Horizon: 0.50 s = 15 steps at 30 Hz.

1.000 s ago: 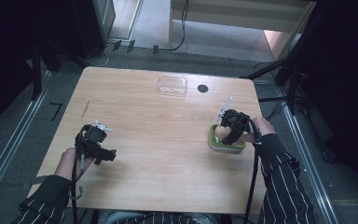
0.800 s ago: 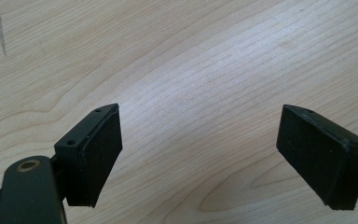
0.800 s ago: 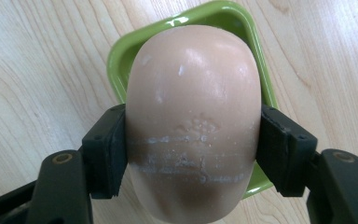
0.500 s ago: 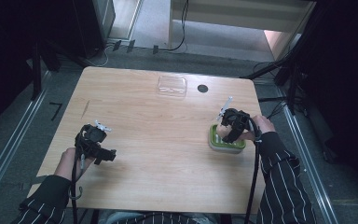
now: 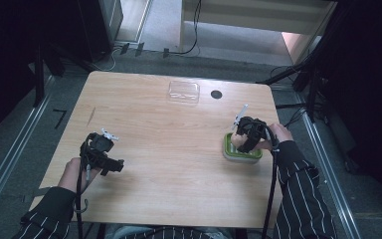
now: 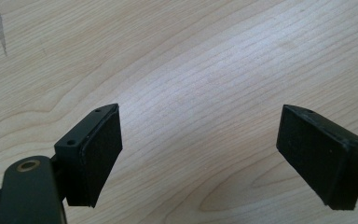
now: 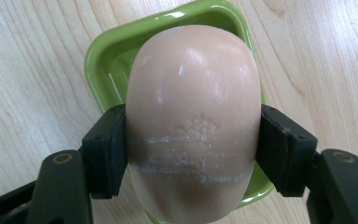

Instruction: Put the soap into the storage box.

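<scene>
The right gripper [image 7: 193,154] pinches a pale peach bar of soap [image 7: 193,121] across its width, both black pads [image 7: 105,149] pressed flat against its sides (chalky white scuff lines run across the bar between them); the soap sits over a green dish [image 7: 107,51], though whether it touches the dish floor cannot be told; in the high view this gripper [image 5: 246,137] and dish [image 5: 229,149] stand near the table's right edge. The left gripper [image 6: 200,154] has its jaws spread wide, nothing between them but bare wood; it hovers over the wooden table [image 5: 179,129] at the near left [image 5: 102,154]. A clear plastic lid [image 5: 183,91] lies by the far edge, just beside a black round hole [image 5: 216,94].
</scene>
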Tool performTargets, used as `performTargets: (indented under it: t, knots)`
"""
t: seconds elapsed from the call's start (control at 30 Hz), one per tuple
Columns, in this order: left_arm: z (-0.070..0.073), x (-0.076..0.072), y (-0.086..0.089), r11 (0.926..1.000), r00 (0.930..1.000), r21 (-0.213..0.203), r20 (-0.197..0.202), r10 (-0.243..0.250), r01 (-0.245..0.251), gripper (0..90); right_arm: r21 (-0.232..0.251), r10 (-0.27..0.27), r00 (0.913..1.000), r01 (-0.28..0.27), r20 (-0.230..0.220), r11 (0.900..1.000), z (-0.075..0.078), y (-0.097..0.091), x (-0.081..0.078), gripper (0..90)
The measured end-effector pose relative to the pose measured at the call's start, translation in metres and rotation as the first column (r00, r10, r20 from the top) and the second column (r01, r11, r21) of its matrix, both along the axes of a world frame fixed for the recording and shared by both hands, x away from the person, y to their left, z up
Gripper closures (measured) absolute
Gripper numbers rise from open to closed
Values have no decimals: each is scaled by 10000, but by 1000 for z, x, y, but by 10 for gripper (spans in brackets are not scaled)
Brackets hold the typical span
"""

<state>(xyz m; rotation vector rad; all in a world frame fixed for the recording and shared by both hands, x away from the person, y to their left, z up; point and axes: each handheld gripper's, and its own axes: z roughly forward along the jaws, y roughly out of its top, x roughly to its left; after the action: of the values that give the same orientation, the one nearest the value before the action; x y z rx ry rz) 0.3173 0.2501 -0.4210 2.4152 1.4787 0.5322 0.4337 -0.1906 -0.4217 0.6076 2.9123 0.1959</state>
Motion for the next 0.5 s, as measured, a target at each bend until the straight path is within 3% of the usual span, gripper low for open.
performTargets:
  t: [0.5]
  knots:
    - [-1, 0, 0, 10000, 10000, 22, -21, -20, 20, 147, -35, 262, 9997, -262, 29, 9997, -7, -1, 2, 331]
